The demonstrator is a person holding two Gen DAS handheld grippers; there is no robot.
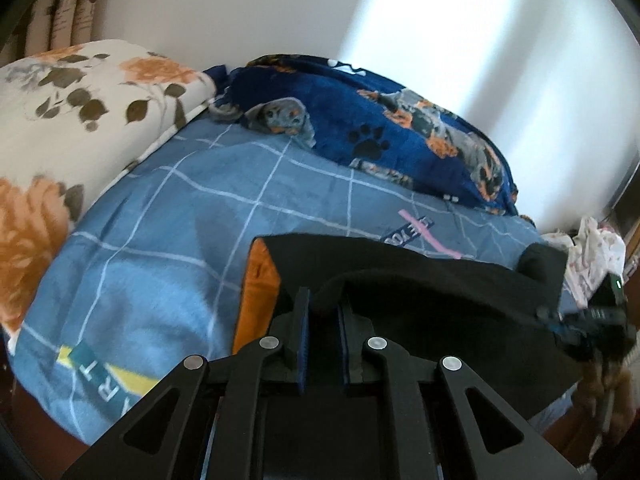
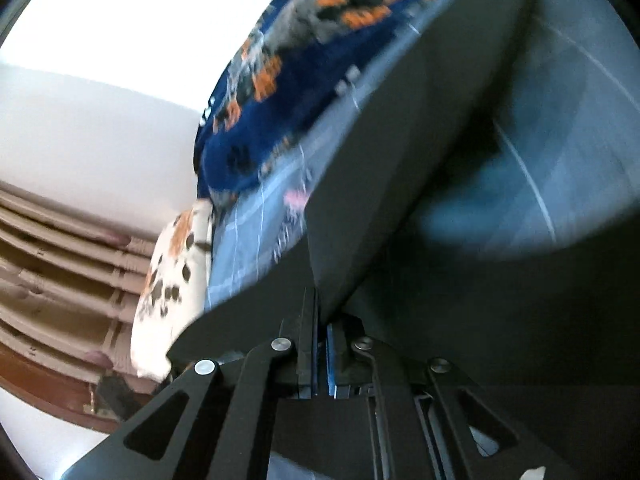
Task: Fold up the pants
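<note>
Black pants [image 1: 420, 280] with an orange inner side [image 1: 258, 288] hang stretched above the blue bed. My left gripper [image 1: 323, 310] is shut on a fold of the black cloth, which bunches between its blue-padded fingers [image 1: 302, 320]. At the right edge of the left wrist view, my right gripper [image 1: 592, 316] grips the other end of the same edge. In the blurred, tilted right wrist view, the dark pants [image 2: 400, 160] spread upward from my right gripper [image 2: 322, 320], whose jaws are pressed together on the cloth.
A blue checked bedsheet [image 1: 180, 208] covers the bed. A floral pillow [image 1: 80, 100] lies at the left, and a navy fleece blanket with dog prints [image 1: 360, 120] sits against the white wall. A white patterned cloth heap [image 1: 592, 252] is at the right. Curtains [image 2: 60, 260] hang beyond the pillow.
</note>
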